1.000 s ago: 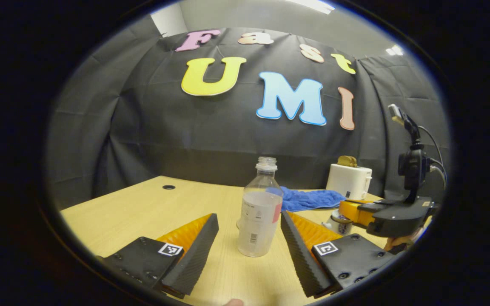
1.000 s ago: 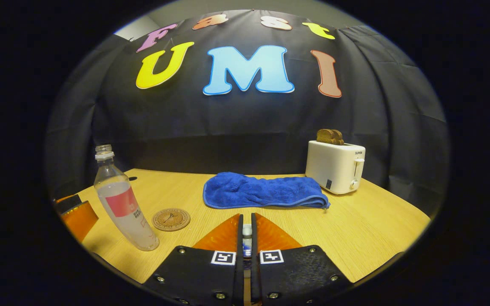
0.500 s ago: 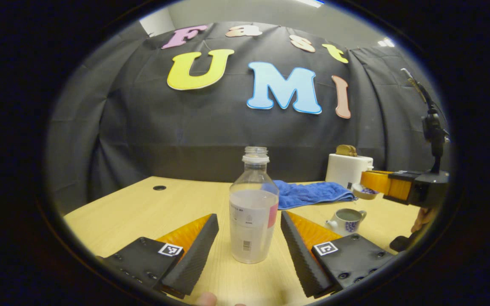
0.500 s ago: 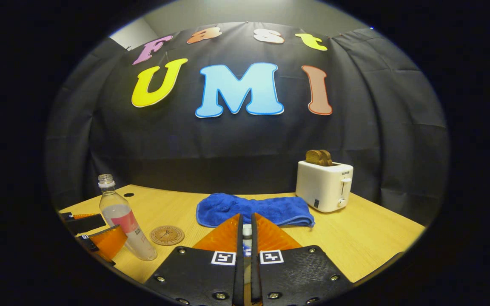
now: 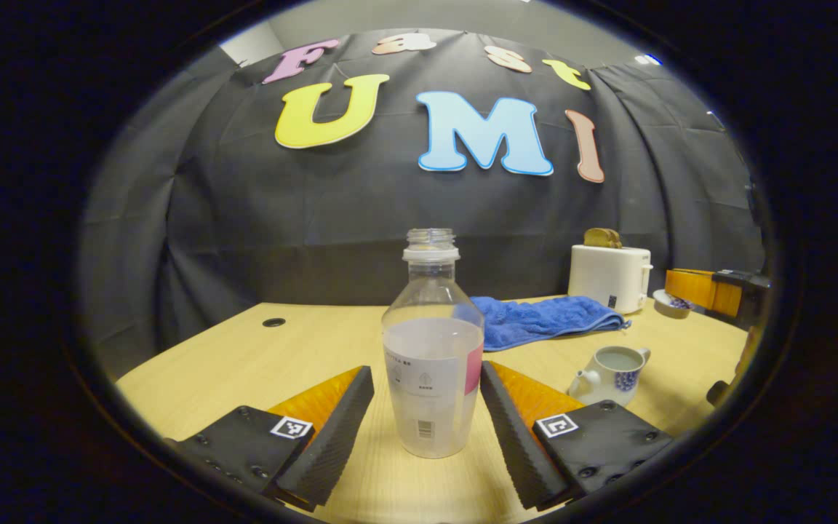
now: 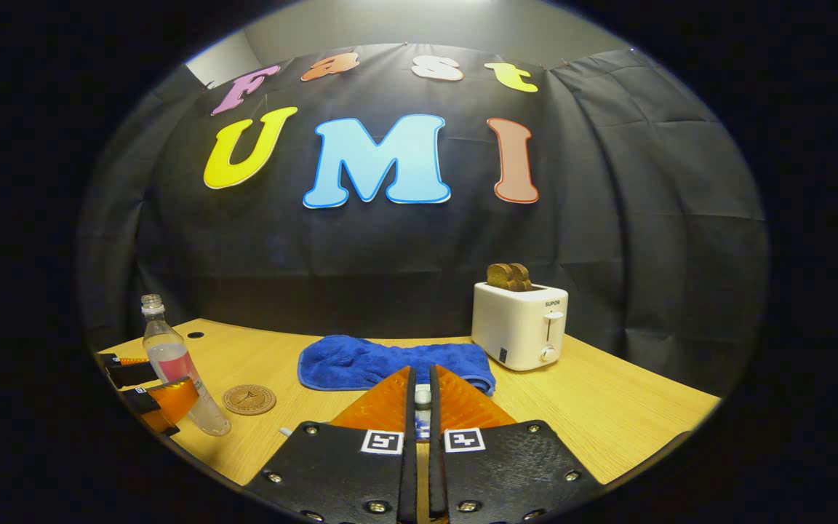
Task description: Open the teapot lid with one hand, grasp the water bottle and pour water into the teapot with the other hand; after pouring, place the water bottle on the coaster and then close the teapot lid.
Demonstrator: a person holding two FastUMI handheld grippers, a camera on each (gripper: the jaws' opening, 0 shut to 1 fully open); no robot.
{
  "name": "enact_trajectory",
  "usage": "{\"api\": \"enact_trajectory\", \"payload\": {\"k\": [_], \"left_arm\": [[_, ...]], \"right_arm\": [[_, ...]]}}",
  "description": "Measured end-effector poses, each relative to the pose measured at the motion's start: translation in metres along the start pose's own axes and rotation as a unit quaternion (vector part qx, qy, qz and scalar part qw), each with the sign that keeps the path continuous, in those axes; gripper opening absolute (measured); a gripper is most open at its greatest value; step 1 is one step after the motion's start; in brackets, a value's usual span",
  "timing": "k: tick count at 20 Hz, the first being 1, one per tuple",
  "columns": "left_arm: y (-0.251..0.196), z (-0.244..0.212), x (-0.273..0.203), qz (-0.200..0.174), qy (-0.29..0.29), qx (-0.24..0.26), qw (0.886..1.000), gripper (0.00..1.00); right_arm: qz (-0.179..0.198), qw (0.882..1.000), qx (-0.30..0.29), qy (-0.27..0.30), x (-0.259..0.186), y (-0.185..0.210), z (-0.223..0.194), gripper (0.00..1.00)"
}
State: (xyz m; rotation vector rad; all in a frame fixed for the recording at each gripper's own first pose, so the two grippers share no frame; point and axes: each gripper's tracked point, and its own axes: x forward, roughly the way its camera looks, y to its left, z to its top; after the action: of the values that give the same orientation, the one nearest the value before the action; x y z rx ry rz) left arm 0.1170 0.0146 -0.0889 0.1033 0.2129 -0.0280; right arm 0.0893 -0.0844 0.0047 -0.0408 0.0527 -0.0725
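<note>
Tool fingers astride clear ribbed-neck water bottle

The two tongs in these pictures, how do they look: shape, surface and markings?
Each of the tongs, left and right, has two wedge-shaped fingers that taper forward from flat plates fastened with screws. Every plate bears a small square black-and-white marker. In the left gripper view the fingers' inner faces are ribbed with fine ridges.

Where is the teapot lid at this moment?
The teapot lid is pinched between the fingers of the right gripper; in the left gripper view it hangs in the air at far right, above the open teapot, beside the toaster.
</note>
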Motion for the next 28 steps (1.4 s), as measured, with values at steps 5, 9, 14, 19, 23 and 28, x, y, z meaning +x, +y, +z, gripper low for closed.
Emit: {"api": "enact_trajectory", "payload": {"k": [5, 9, 14, 19, 23, 28], "left_arm": [[-0.001, 0.001, 0.002, 0.012, -0.001, 0.026, 1.0, 0.87], [0.006, 0.007, 0.001, 0.032, -0.003, 0.086, 0.996, 0.86], [0.012, 0.029, -0.002, 0.063, -0.016, 0.228, 0.972, 0.87], [0.003, 0.039, -0.002, 0.062, -0.02, 0.328, 0.942, 0.87], [-0.002, 0.042, 0.001, 0.064, -0.02, 0.401, 0.914, 0.87], [-0.021, 0.042, 0.001, 0.049, -0.024, 0.473, 0.879, 0.87]], "right_arm": [[-0.006, 1.0, 0.01, 0.006, -0.002, -0.019, -0.008, 0.06], [-0.009, 1.0, 0.018, 0.0, -0.007, -0.03, -0.008, 0.06], [-0.006, 0.999, 0.035, -0.001, -0.013, -0.037, -0.011, 0.06], [-0.009, 0.999, 0.041, -0.001, -0.019, -0.049, -0.015, 0.06], [-0.013, 0.999, 0.045, 0.003, -0.026, -0.058, -0.02, 0.06], [-0.02, 0.998, 0.055, 0.008, -0.031, -0.069, -0.026, 0.06]]}}
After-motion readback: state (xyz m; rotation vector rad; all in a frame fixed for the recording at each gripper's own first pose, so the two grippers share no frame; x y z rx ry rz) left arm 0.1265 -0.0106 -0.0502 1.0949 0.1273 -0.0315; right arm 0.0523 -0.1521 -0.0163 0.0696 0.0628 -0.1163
